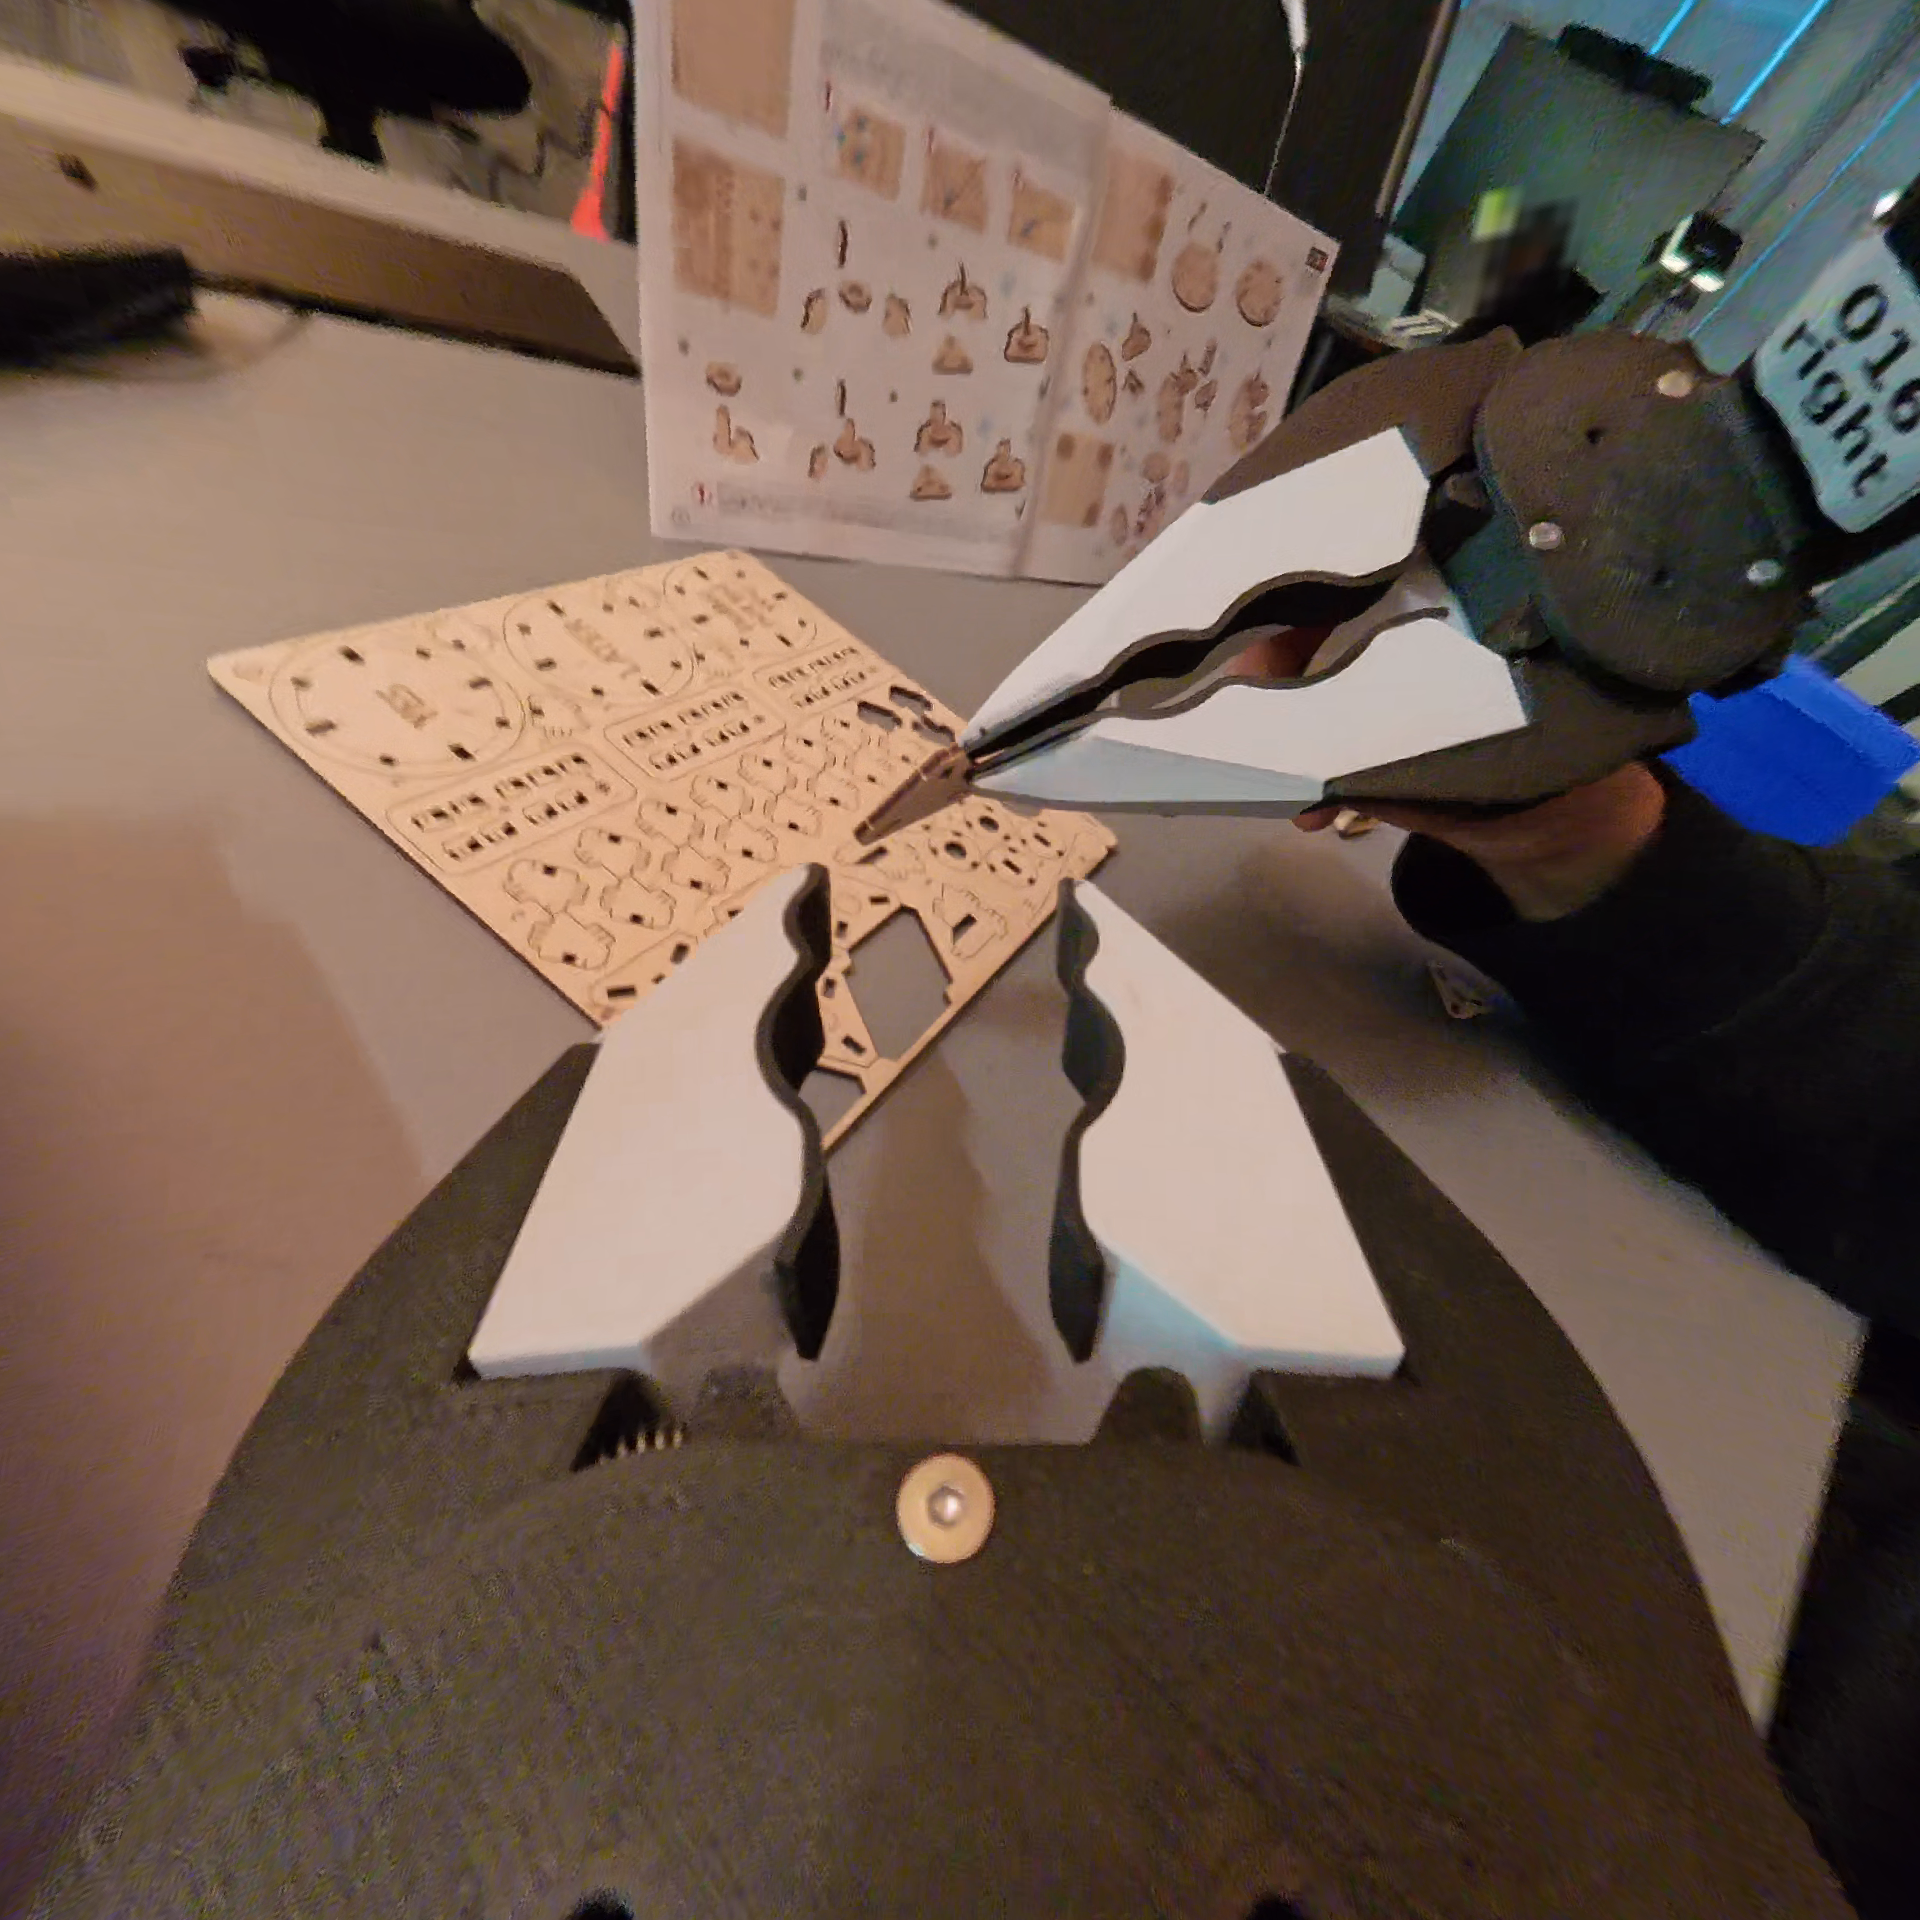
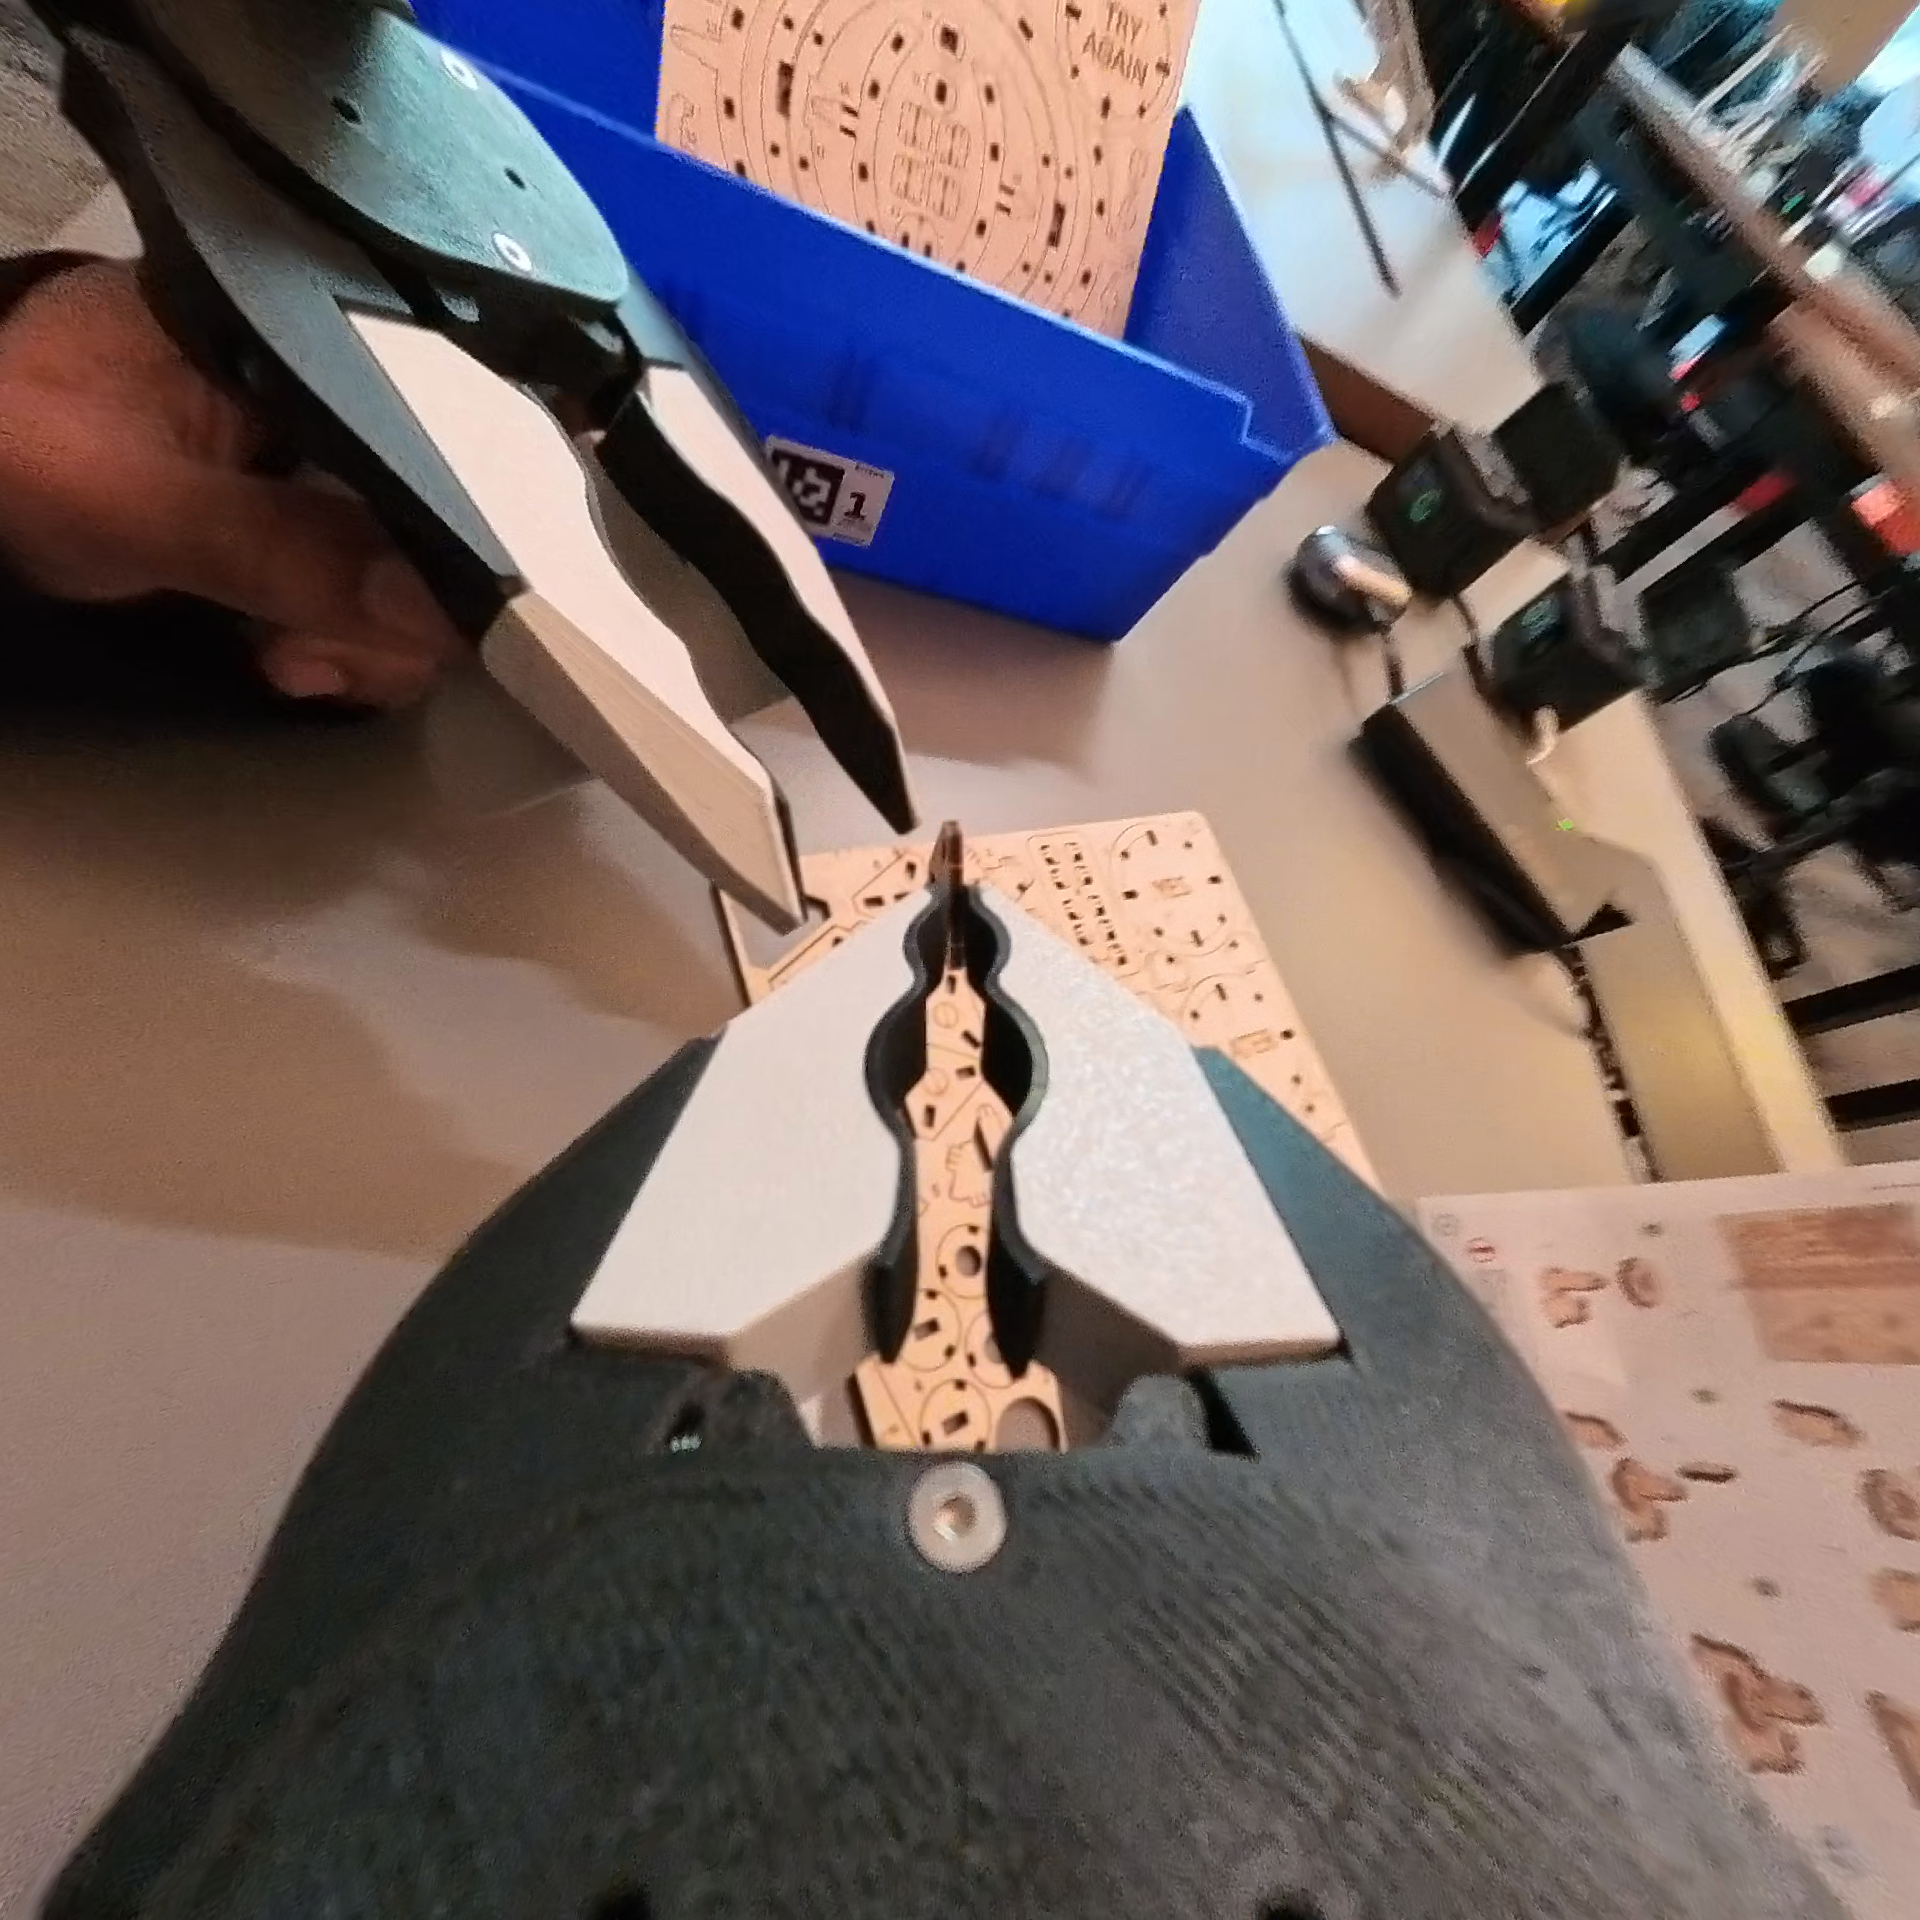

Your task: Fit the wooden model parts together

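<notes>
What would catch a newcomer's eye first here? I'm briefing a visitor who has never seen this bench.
Probably the right gripper, its fingers shut on a small wooden piece held just above the laser-cut wooden sheet lying flat on the grey table. The left gripper stands open near the sheet's near corner. Behind them are a propped-up instruction sheet and a blue bin holding another wooden sheet.

sheet point(image 1: 665, 790): pale tan, dark laser-cut outlines. table point(image 1: 260, 987): grey. bin point(image 2: 987, 416): blue. manual point(image 1: 935, 312): white, tan figures. grippers: black bodies, white fingers point(image 1: 665, 1122).
</notes>
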`<state>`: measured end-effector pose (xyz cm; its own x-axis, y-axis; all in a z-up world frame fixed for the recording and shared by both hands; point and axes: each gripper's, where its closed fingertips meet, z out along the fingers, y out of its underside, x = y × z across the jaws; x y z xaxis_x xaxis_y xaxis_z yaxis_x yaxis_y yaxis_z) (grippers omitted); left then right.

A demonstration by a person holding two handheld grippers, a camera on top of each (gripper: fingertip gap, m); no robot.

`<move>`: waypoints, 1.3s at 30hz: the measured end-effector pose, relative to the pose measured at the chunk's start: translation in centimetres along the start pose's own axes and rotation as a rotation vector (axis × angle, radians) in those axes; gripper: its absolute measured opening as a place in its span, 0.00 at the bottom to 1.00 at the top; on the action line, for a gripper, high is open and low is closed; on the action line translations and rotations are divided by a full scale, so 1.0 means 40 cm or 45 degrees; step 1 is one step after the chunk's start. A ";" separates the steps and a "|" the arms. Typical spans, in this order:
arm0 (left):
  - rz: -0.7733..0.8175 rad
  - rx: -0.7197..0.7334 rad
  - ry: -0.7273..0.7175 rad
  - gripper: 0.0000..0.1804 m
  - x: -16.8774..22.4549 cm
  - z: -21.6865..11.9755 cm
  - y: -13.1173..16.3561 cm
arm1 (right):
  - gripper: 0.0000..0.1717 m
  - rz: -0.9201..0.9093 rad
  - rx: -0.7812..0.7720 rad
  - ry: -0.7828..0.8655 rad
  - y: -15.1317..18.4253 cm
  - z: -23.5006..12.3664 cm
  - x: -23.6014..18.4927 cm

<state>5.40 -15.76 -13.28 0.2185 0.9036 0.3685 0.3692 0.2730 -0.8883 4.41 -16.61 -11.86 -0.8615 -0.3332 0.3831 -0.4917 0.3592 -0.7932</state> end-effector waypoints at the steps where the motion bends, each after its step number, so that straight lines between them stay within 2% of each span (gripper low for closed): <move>1: 0.056 0.014 -0.040 0.22 -0.002 -0.002 -0.005 | 0.00 -0.033 0.011 0.017 -0.008 -0.004 0.001; 6: 0.256 -0.020 -0.165 0.18 0.002 0.006 0.000 | 0.00 -0.091 0.109 0.063 -0.044 -0.034 0.013; 14: 0.259 0.047 -0.182 0.18 -0.001 -0.006 -0.020 | 0.00 -0.195 0.162 0.023 -0.070 -0.065 -0.006; 16: 0.273 0.003 -0.232 0.17 -0.015 -0.002 -0.009 | 0.00 -0.216 0.163 0.042 -0.067 -0.065 -0.002; 18: 0.269 -0.048 -0.285 0.14 -0.031 0.001 0.003 | 0.00 -0.271 0.091 0.043 -0.035 -0.049 -0.005; 22: 0.260 -0.100 -0.349 0.11 -0.050 0.001 0.016 | 0.00 -0.438 -0.179 0.066 0.076 0.008 -0.014; 28: 0.230 -0.168 -0.340 0.10 -0.054 0.009 0.035 | 0.00 -0.594 -0.269 0.021 0.129 0.039 -0.051; 34: 0.209 -0.181 -0.330 0.09 -0.056 0.010 0.039 | 0.11 -0.531 -0.345 -0.099 0.164 0.025 -0.067; 39: 0.184 -0.202 -0.321 0.09 -0.058 0.012 0.046 | 0.13 -0.337 -0.308 -0.146 0.150 0.023 -0.069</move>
<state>5.15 -17.19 -15.87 0.0559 0.9879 0.1447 0.4909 0.0990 -0.8656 3.95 -14.33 -18.13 -0.6873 -0.5329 0.4937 -0.7232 0.4386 -0.5334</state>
